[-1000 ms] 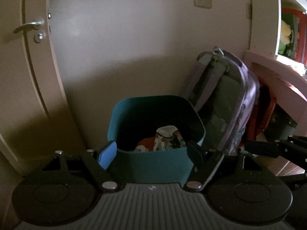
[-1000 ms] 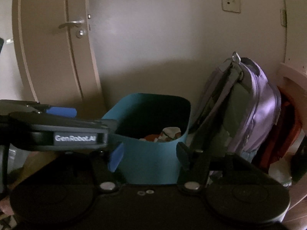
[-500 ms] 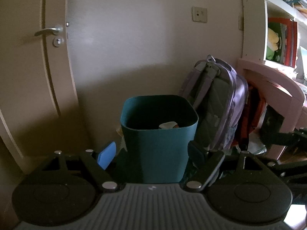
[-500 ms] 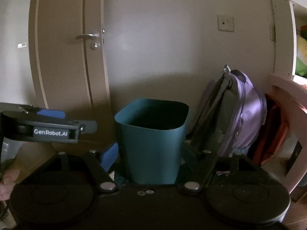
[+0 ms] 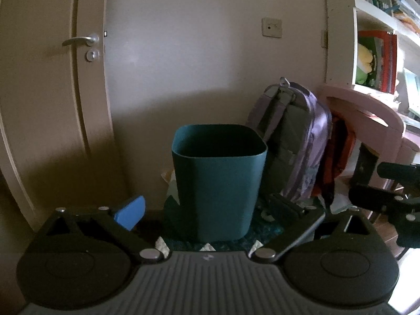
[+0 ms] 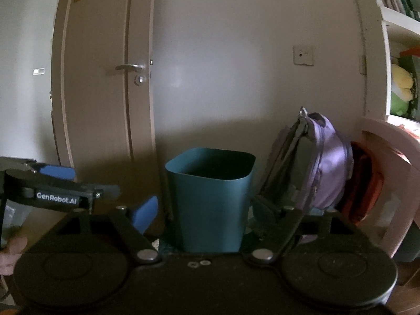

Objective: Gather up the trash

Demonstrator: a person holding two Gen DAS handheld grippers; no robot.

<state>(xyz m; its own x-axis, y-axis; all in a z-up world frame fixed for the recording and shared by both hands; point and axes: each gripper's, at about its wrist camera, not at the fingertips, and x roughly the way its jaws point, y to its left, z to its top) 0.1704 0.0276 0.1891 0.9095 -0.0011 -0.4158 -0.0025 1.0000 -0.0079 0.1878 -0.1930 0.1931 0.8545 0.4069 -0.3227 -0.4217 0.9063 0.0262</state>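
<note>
Both grippers have drawn back and risen since a second ago: the bin that then filled the lower frame, with crumpled paper showing inside, now stands farther off and its contents are out of sight below the rim.

On the left gripper the jaws stand wide apart with nothing between them, one finger tipped with a blue pad and the other dark. The right gripper is likewise spread open and empty. Framed between the fingers in both views is the teal square plastic waste bin with rounded corners, upright on the floor, apart from either gripper. Scraps of pale paper lie on the floor just beside its left base, and a few small white bits show near the left gripper's body.

Just to the right of the bin, a lilac and grey backpack leans against the wall, touching or nearly touching the bin; which, I cannot tell. Behind it hangs something orange-red on a pale pink chair. A cream door with a metal lever handle stands to the left, and a wall plate sits above the bin. White shelves with books and a yellow-green soft toy fill the right edge. In the right wrist view the left gripper reaches in, marked GenRobot.AI.
</note>
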